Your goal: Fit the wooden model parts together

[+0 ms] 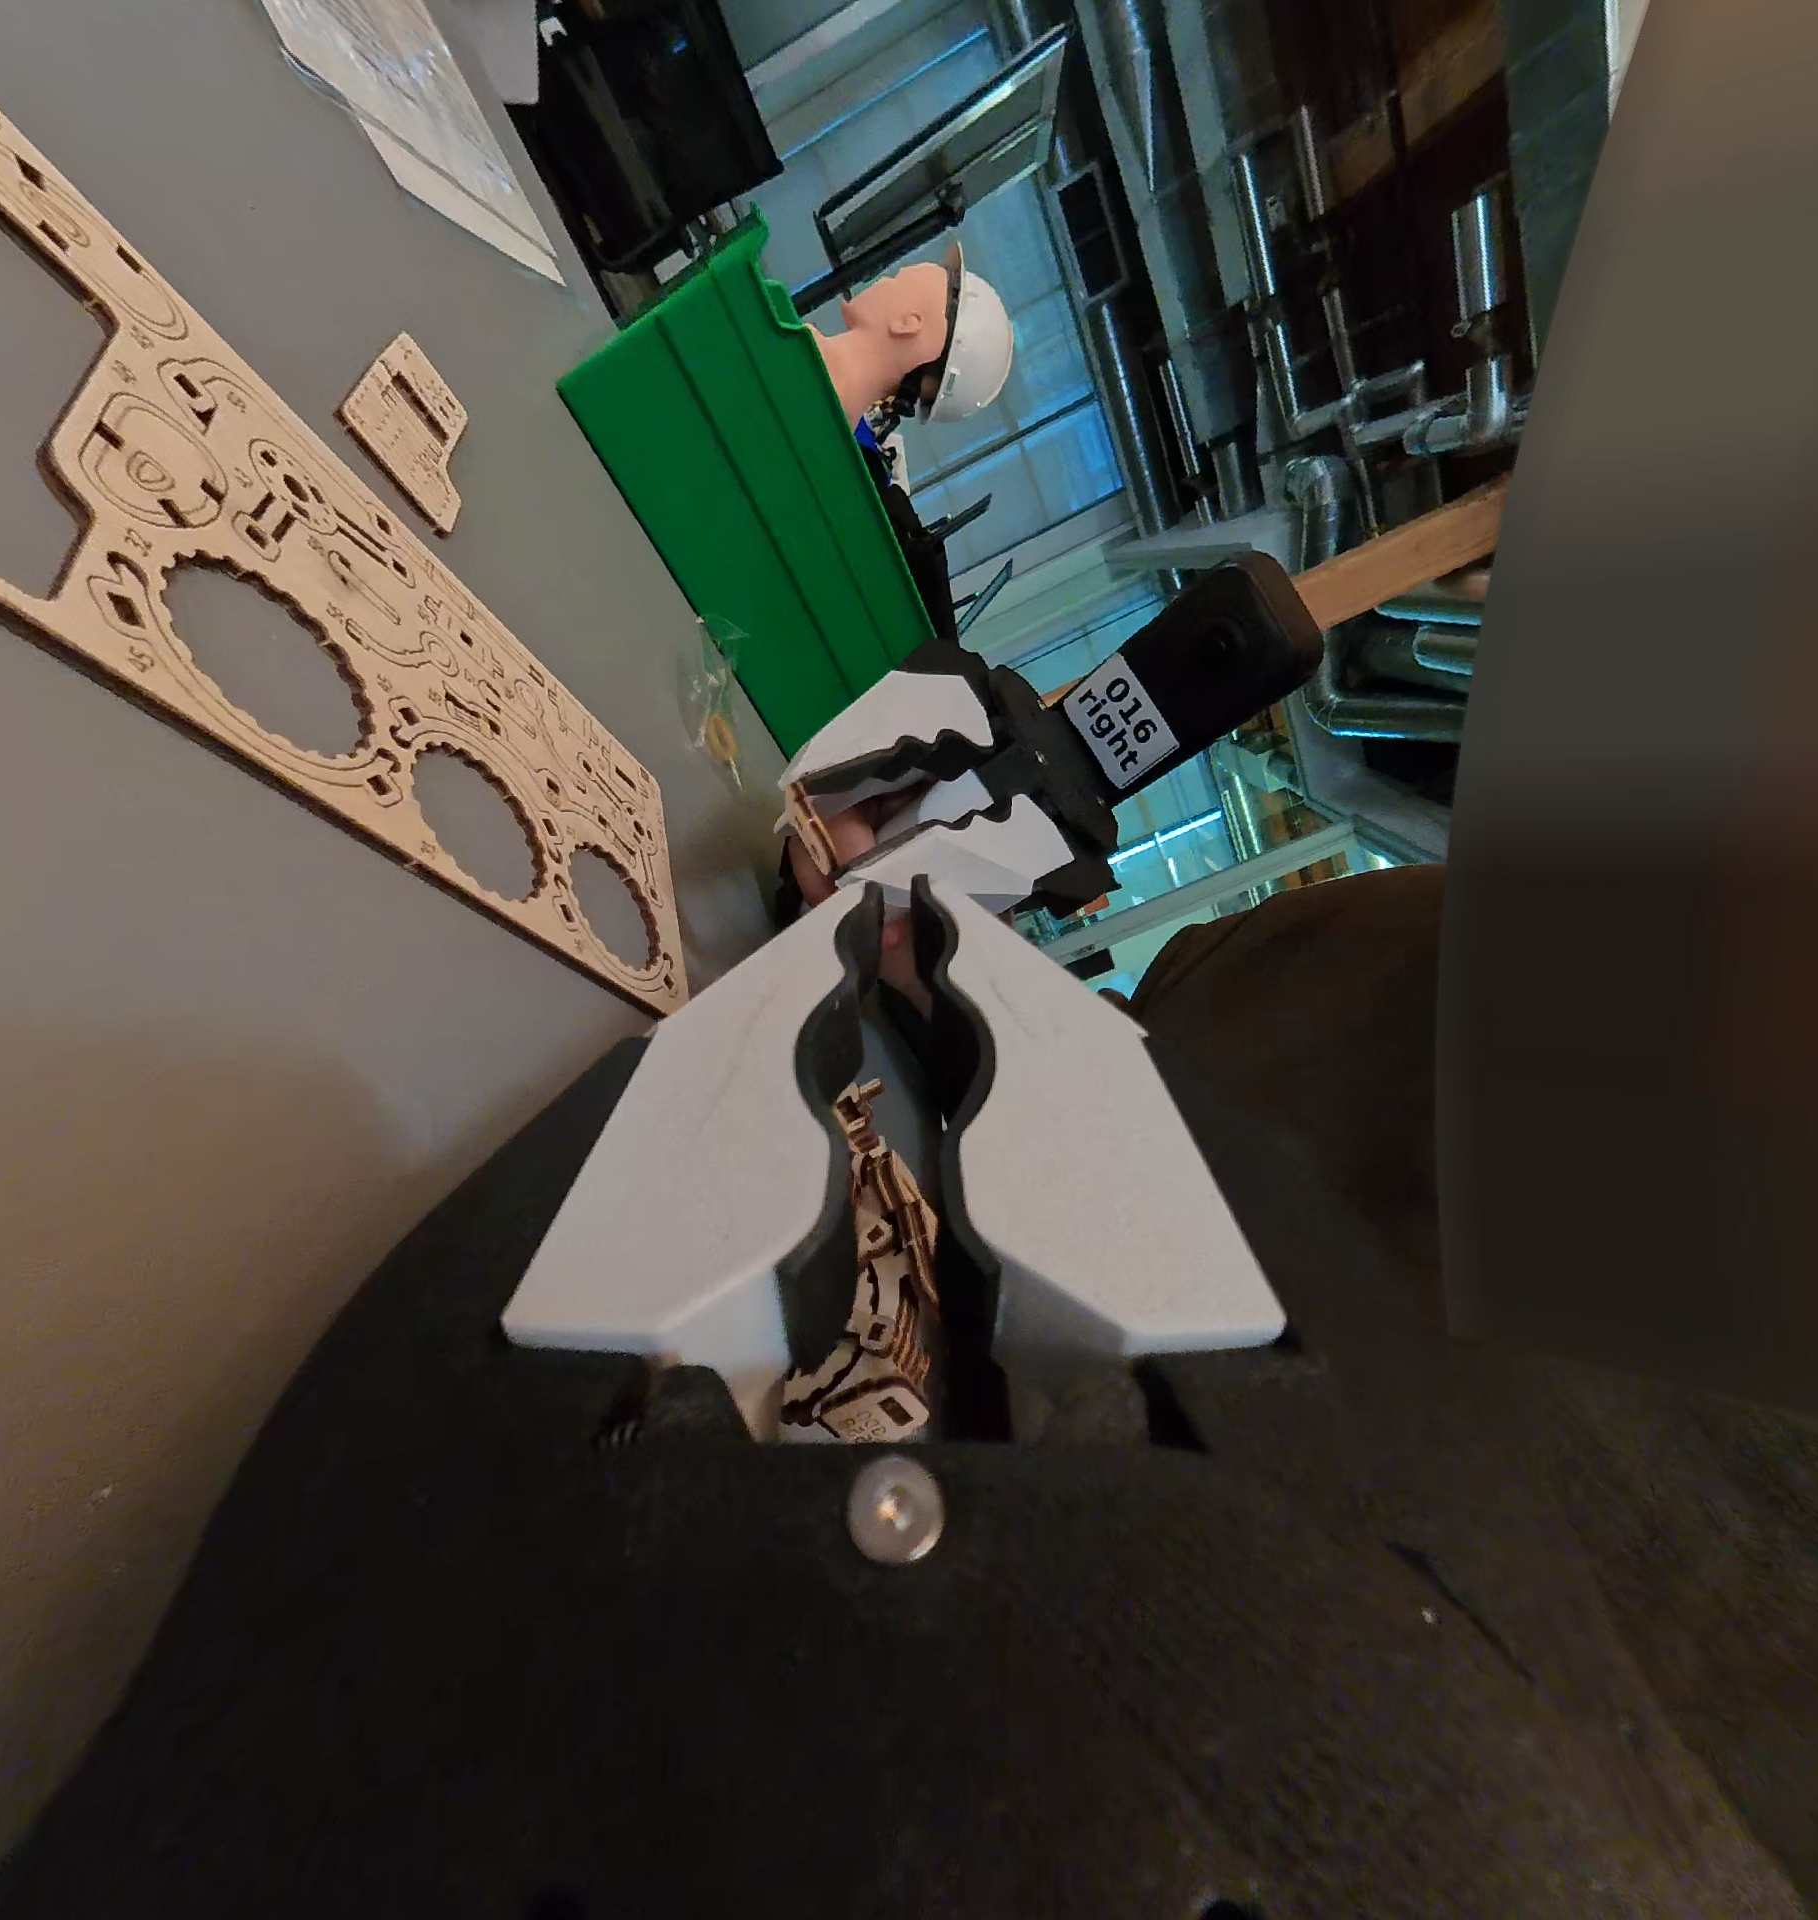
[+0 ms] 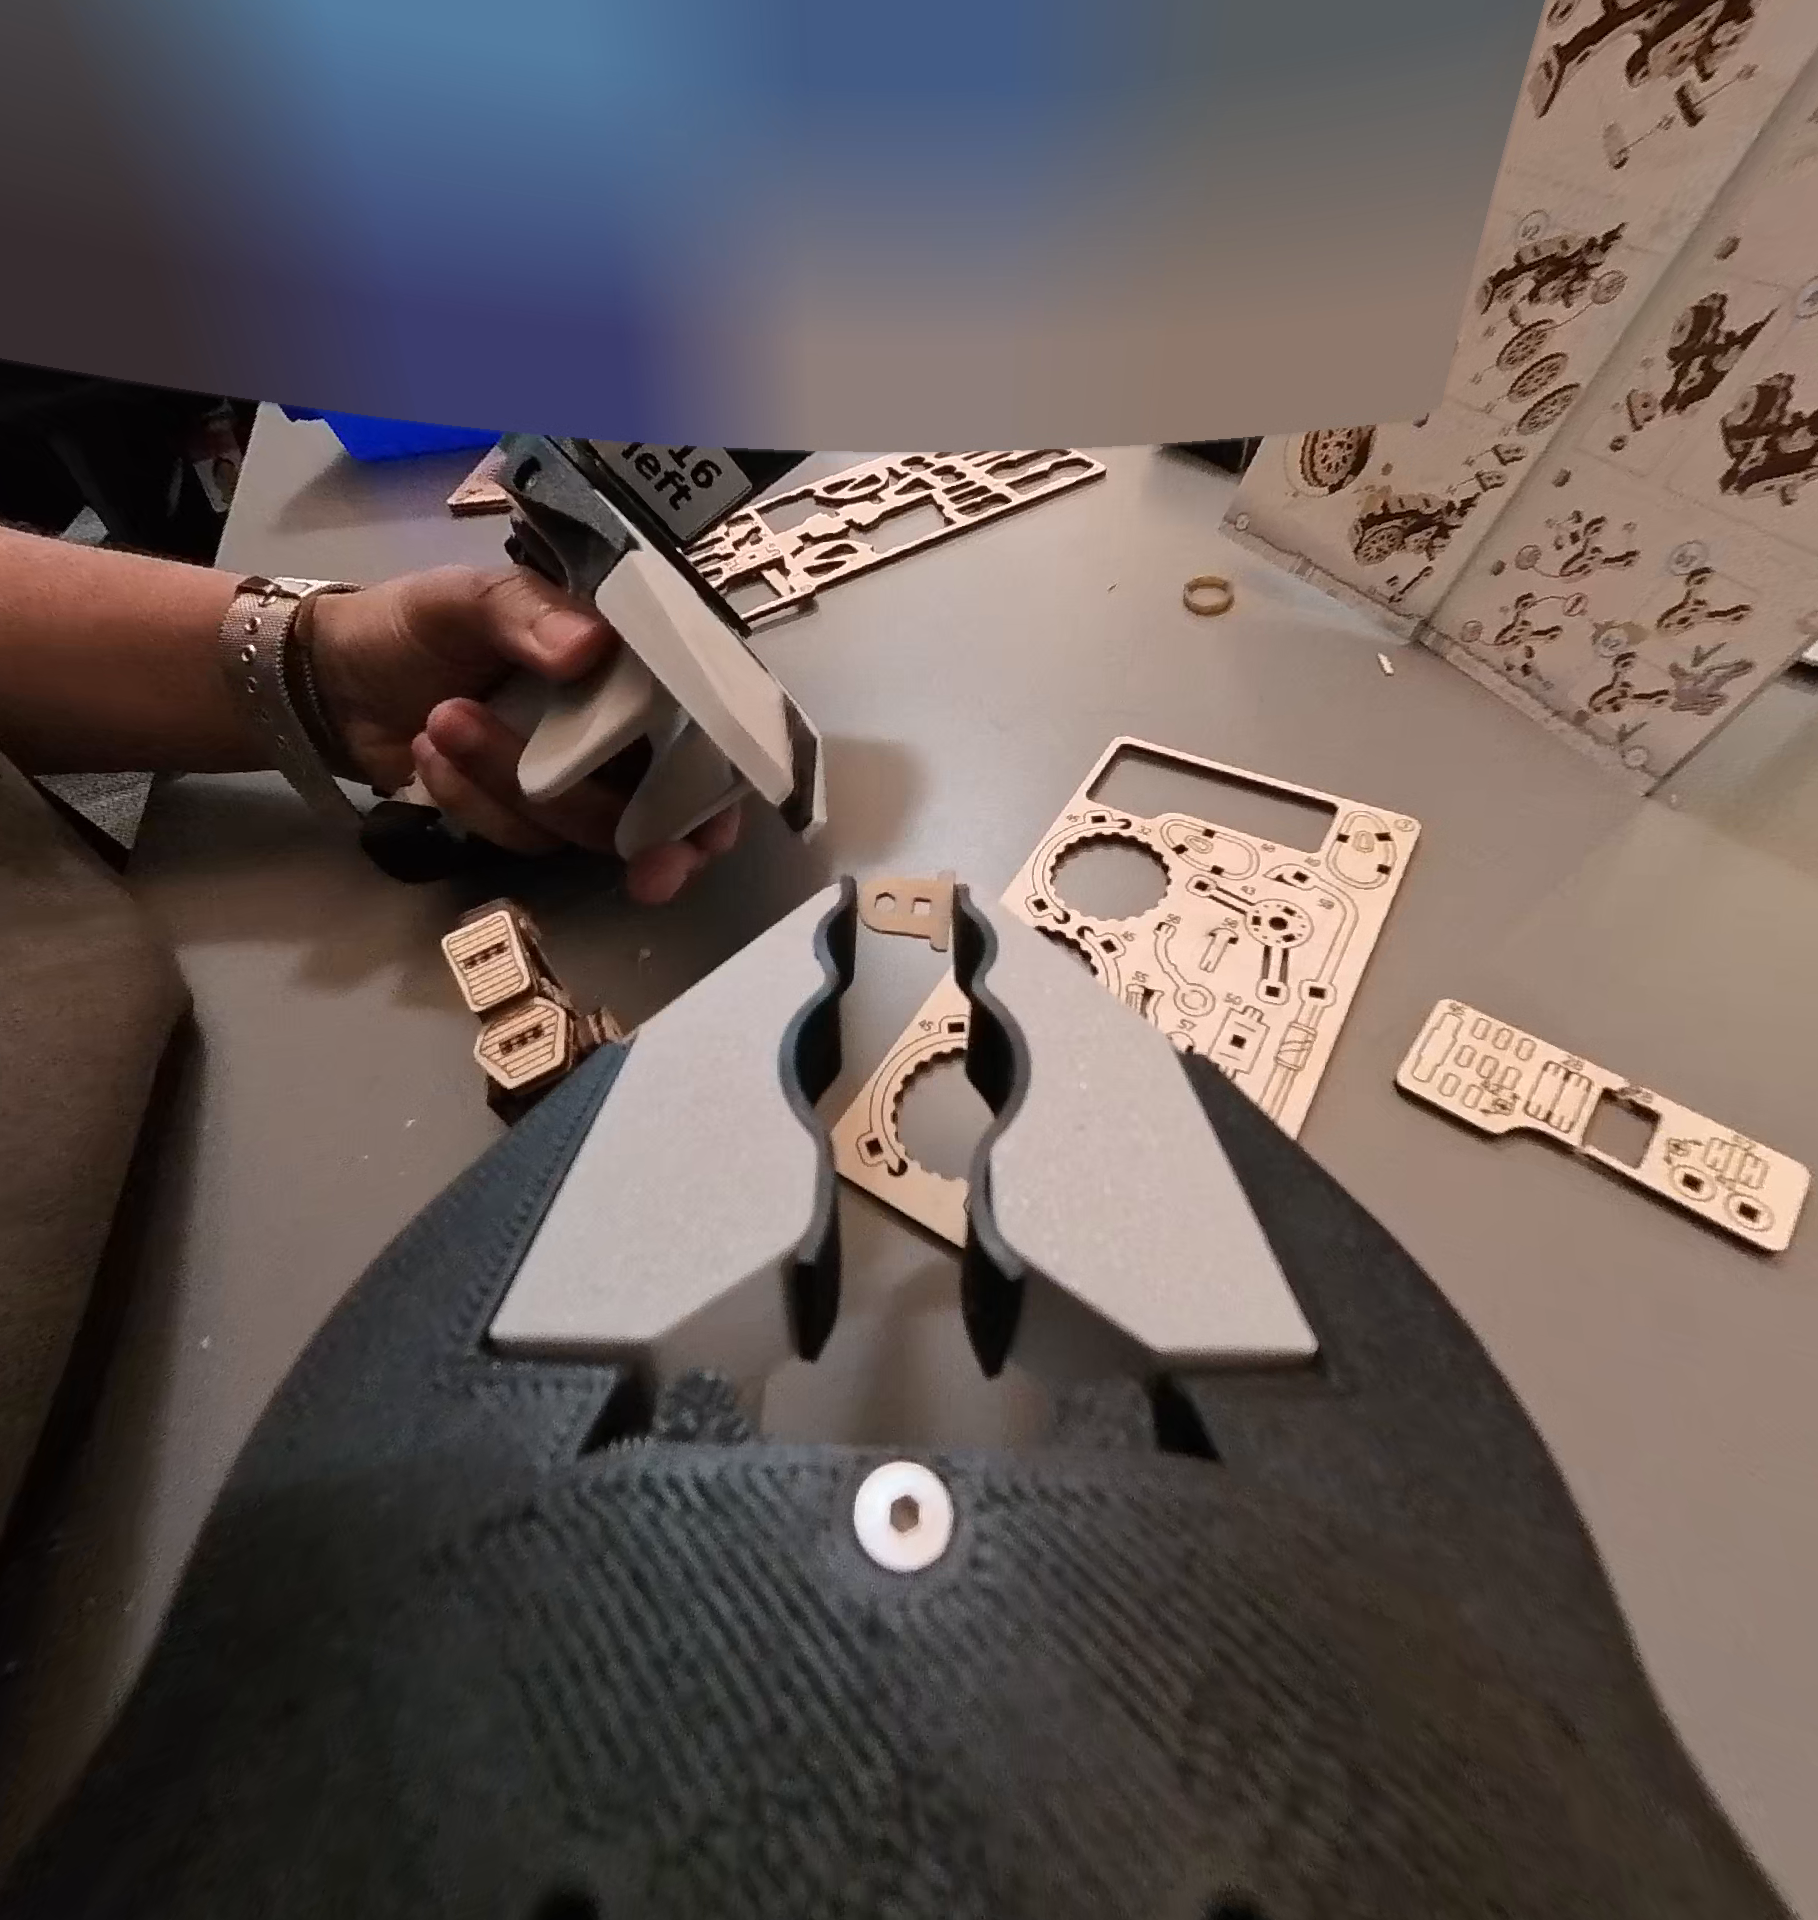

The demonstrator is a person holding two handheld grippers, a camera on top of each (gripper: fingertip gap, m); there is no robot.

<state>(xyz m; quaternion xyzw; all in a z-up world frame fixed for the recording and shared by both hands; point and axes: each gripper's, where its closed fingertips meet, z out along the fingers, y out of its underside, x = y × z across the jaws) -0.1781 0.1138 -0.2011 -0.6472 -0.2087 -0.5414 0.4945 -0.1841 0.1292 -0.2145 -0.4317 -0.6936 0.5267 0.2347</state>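
My right gripper (image 2: 903,904) is shut on a small flat wooden piece (image 2: 905,906) with two square holes, held above the grey table (image 2: 988,665). In the left wrist view the right gripper (image 1: 811,821) shows just beyond my left fingertips, with the piece (image 1: 811,829) at its tips. My left gripper (image 1: 889,920) has its jaws almost together, with nothing seen between the tips. A hand holds it (image 2: 811,805) tilted down. A partly built wooden assembly (image 2: 505,997) lies on the table below that hand. It shows through the left jaw gap (image 1: 884,1247).
A punched-out plywood sheet (image 2: 1227,935) and a smaller sheet (image 2: 1601,1122) lie to the right. Another sheet (image 2: 884,520) and a small ring (image 2: 1209,596) lie farther back. Instruction pages (image 2: 1611,468) stand at the right. A green bin (image 1: 739,499) stands at the table's far side. My two grippers' fingertips are within a few centimetres of each other.
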